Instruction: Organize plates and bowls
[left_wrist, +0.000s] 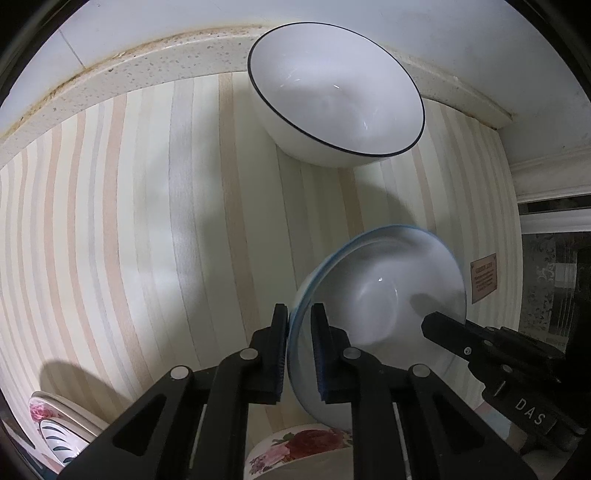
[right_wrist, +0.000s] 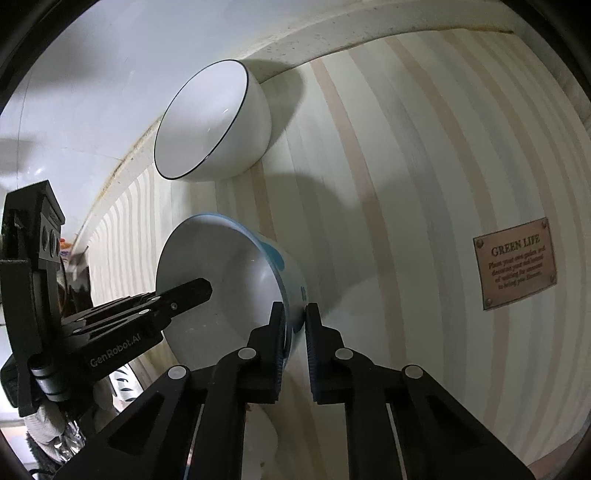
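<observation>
A blue-rimmed white bowl (left_wrist: 376, 291) is held above the striped cloth (left_wrist: 155, 229) by both grippers. My left gripper (left_wrist: 300, 325) is shut on its left rim. My right gripper (right_wrist: 295, 321) is shut on its opposite rim; the bowl also shows in the right wrist view (right_wrist: 229, 280). The right gripper's finger tip shows in the left wrist view (left_wrist: 443, 328) and the left gripper shows in the right wrist view (right_wrist: 184, 291). A larger white bowl with a thin black rim (left_wrist: 332, 92) stands on the cloth against the back ledge, also in the right wrist view (right_wrist: 210, 122).
A rose-patterned bowl (left_wrist: 299, 454) sits just below the held bowl. Patterned plates (left_wrist: 55, 435) lie at the lower left. A speckled ledge (left_wrist: 110, 81) and white wall bound the back. A "GREEN LIFE" label (right_wrist: 515, 264) is sewn on the cloth at right.
</observation>
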